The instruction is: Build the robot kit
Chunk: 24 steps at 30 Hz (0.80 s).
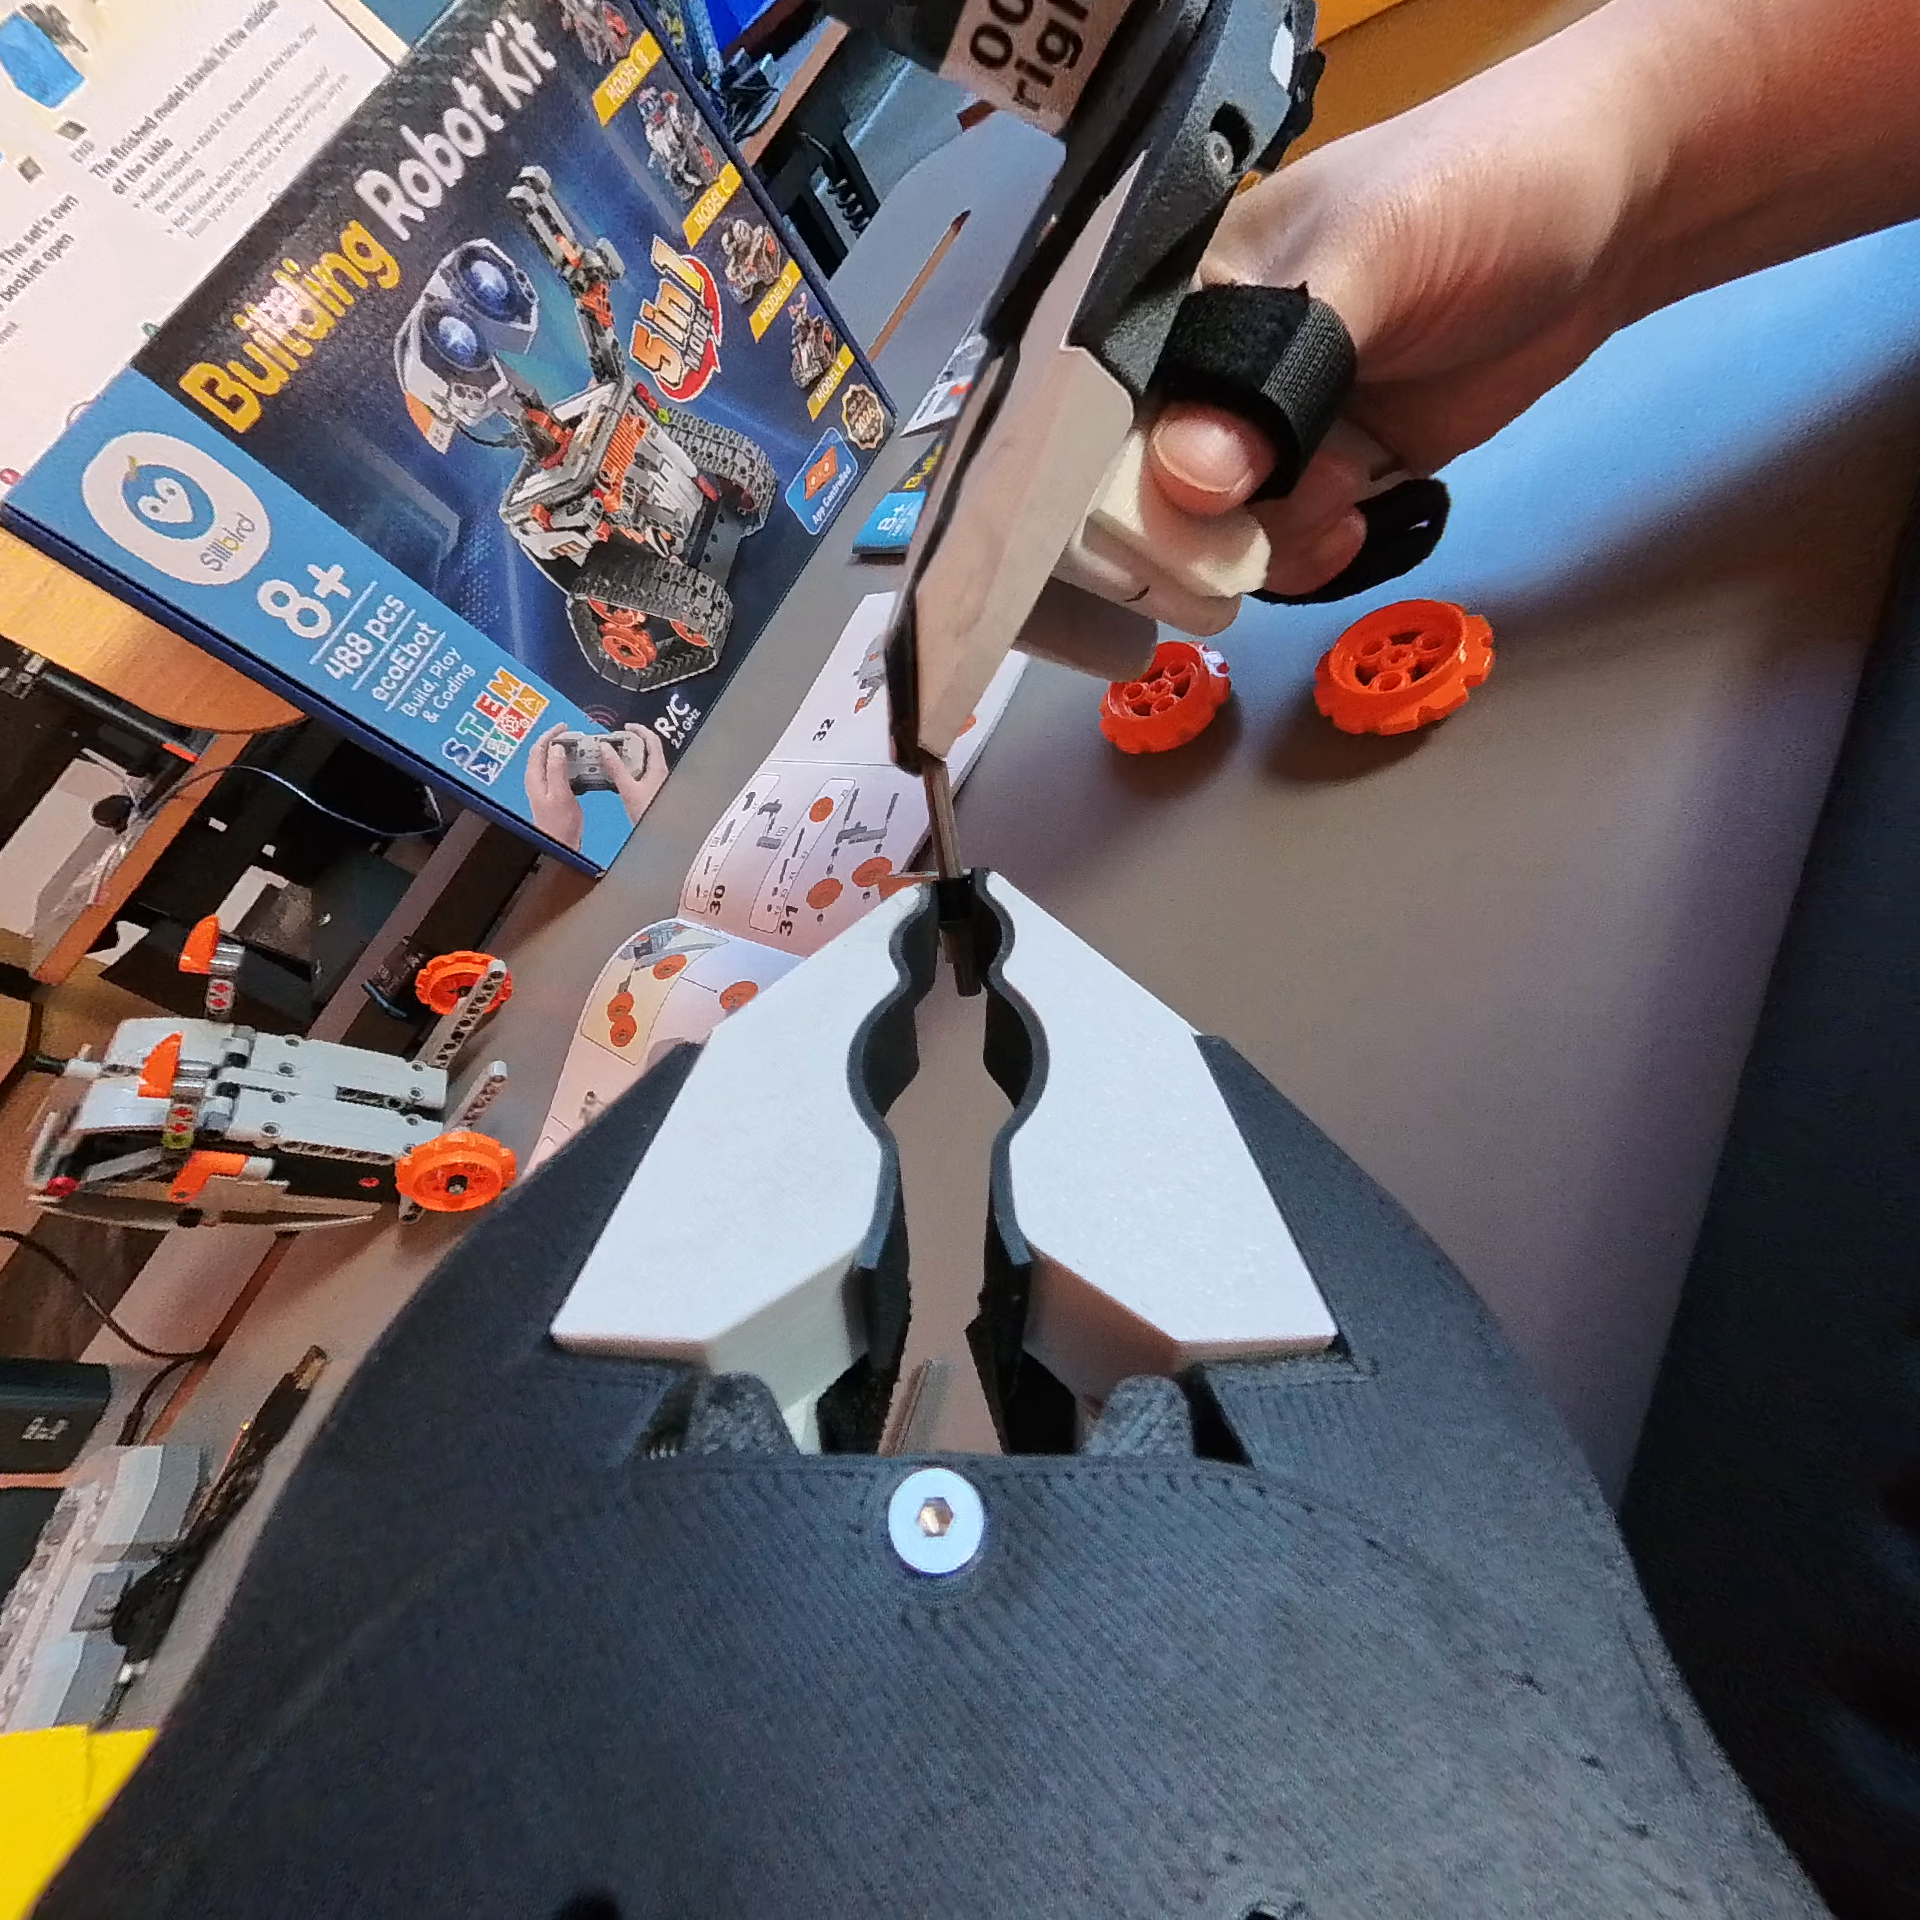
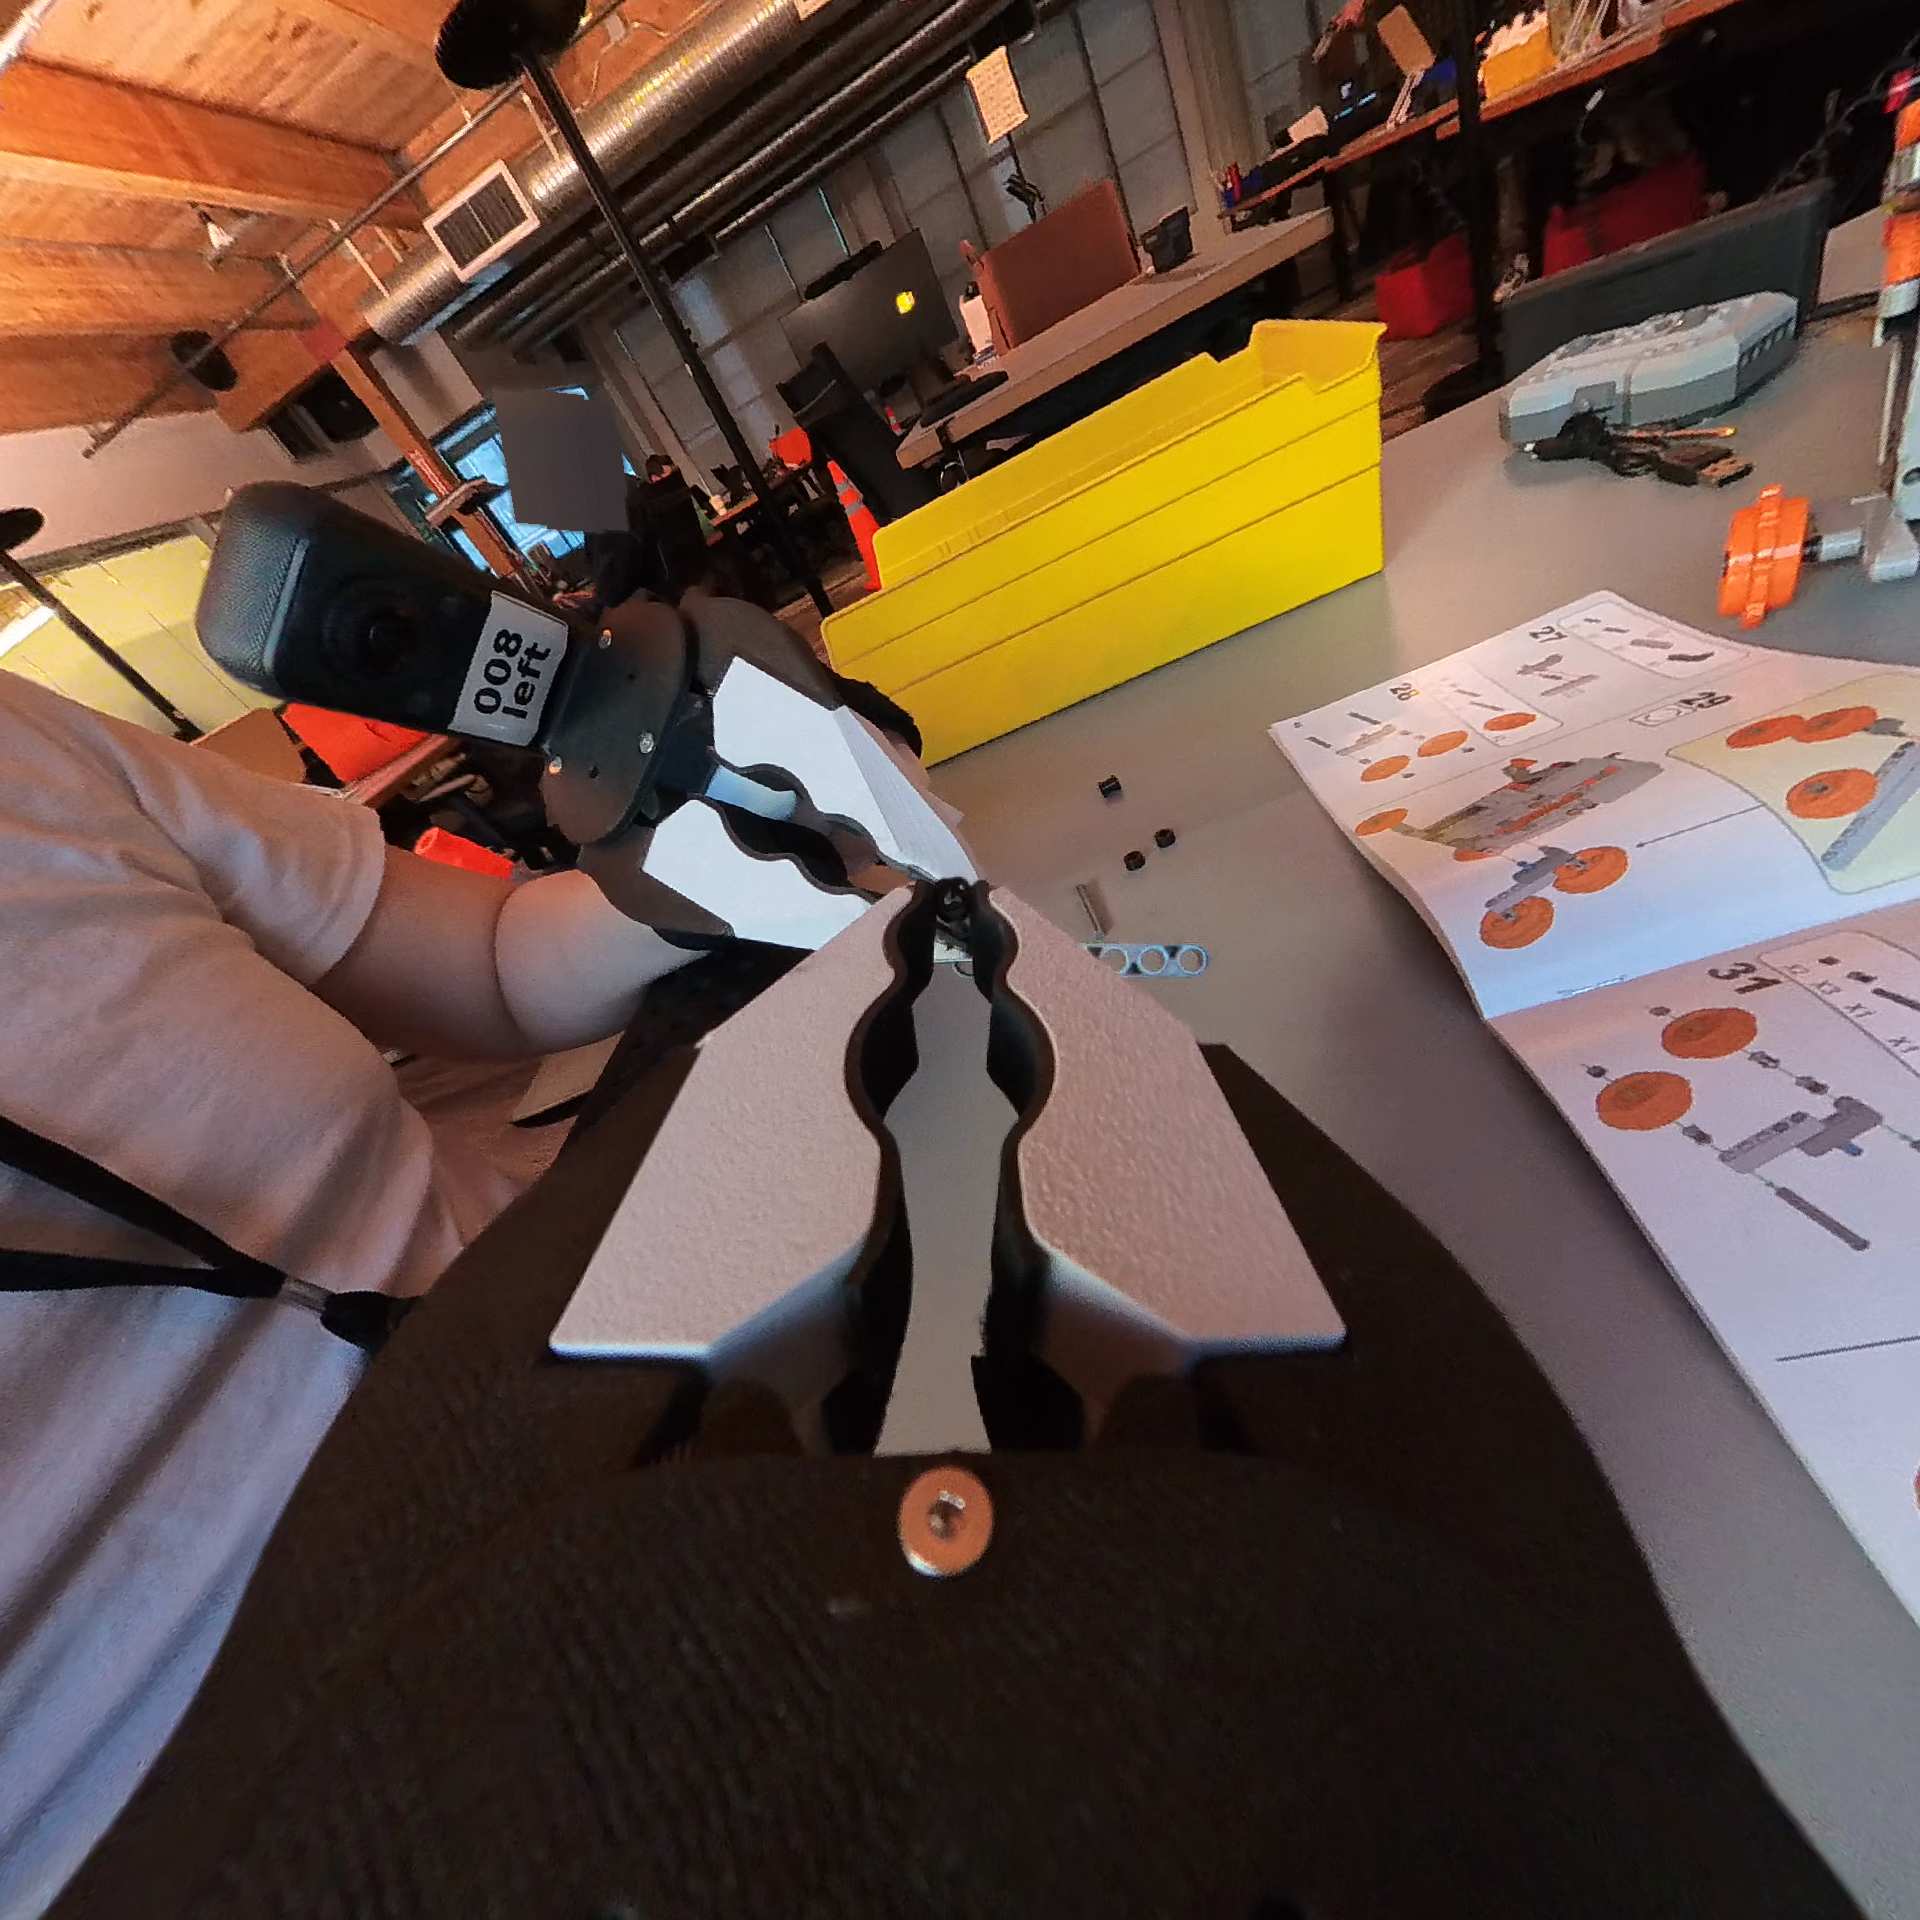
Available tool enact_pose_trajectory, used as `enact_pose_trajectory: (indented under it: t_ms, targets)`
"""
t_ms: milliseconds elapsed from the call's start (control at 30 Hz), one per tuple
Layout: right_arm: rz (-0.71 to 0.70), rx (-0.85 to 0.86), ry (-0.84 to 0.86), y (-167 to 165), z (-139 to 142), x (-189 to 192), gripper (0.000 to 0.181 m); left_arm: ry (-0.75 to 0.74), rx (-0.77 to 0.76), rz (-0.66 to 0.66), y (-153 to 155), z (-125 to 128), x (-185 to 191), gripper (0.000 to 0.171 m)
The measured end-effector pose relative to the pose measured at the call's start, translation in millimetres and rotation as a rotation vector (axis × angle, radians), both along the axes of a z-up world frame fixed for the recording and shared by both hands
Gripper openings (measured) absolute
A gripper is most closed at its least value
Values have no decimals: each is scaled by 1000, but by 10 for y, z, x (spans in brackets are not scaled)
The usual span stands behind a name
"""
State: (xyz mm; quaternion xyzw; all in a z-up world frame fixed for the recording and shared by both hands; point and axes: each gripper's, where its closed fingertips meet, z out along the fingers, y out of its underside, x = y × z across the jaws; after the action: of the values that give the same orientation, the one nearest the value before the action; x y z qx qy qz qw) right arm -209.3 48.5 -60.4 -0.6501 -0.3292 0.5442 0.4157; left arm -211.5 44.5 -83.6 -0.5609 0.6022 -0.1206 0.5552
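In the left wrist view my left gripper [image 1: 961, 906] is shut on a small black bush [image 1: 957, 902], with a thin dark axle [image 1: 943, 821] standing in it. My right gripper [image 1: 916, 756] comes down from above and is shut on the axle's upper end. A hand [image 1: 1455, 343] holds that gripper. In the right wrist view my right gripper [image 2: 951, 902] is shut on the small dark part at its tips, and the left gripper [image 2: 902, 878] meets it tip to tip from the left. Both are held above the grey table [image 2: 1299, 1039].
Two orange wheels [image 1: 1164, 696] [image 1: 1403, 665] lie on the table. An open instruction booklet [image 2: 1662, 935], a blue kit box [image 1: 447, 416], a partly built model [image 1: 260, 1122], a yellow bin [image 2: 1122, 551], small black pieces [image 2: 1112, 787] and a grey beam [image 2: 1153, 958] are around. Only a small space, under 4 cm, lies between the two pairs of fingers.
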Motion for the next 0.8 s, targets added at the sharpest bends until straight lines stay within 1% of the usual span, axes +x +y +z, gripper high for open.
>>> enact_pose_trajectory:
  t_ms: [100, 300, 467, 533, 633, 800]
  targets:
    - [4, -15, 0, 5, -21, -1, 5, -2, -39, 0, 8, -26, 2, 2]
    - [47, -243, 158, 32, 34, -23, 4, -45, -116, -4, 15, 4, -7, 2]
    - [46, -341, 213, 78, 55, -42, 4, -82, -225, 1, 30, 25, -10, 2]
    - [37, -374, 212, 101, 36, -54, 4, -77, -253, 10, 49, 4, -14, 2]
    - [28, -399, 201, 112, 10, -65, 4, -61, -255, 22, 64, -20, -26, 2]
    - [-27, -271, 19, 111, -108, -68, 5, -1, -283, 38, 73, -138, -31, 3]
